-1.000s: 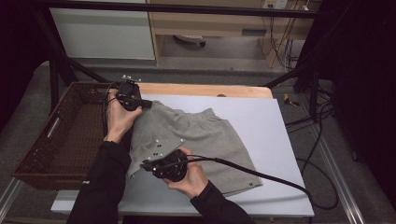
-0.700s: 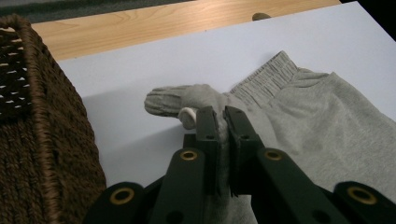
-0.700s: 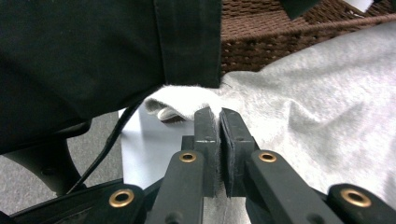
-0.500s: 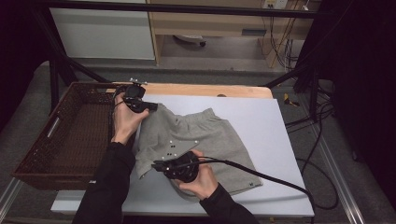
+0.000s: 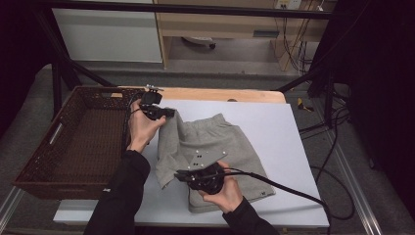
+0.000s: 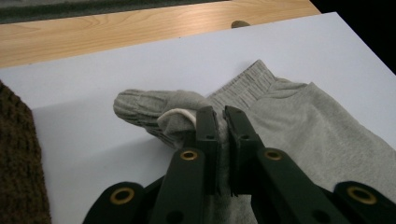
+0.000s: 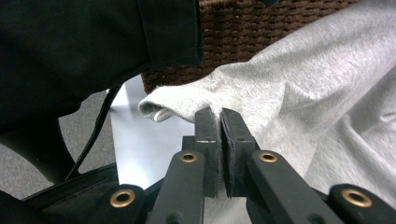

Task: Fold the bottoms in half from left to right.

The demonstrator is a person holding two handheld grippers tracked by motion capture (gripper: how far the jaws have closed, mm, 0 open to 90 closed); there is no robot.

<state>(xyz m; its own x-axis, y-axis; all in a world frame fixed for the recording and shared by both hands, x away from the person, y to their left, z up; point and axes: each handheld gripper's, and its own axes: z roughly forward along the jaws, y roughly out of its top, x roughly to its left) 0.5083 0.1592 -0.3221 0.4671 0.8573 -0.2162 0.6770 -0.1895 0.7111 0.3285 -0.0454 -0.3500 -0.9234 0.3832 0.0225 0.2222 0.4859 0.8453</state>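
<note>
You're mid-fold: left gripper point(image 5: 165, 113) pinches the shorts point(image 5: 230, 147) at the far waistband, right gripper point(image 5: 182, 175) pinches the near hem, shorts on the white table point(image 5: 293, 132) beside the basket point(image 5: 73, 142); next, likely carry both edges across together.

Shorts point(image 5: 215, 147) partly hidden under right tool point(image 5: 182, 175), basket point(image 5: 73, 142) corner cropped

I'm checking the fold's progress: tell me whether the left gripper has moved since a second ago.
Yes. In the high view the left gripper, shut on the grey shorts, has shifted to the right, away from the brown basket and over the white table.
</note>
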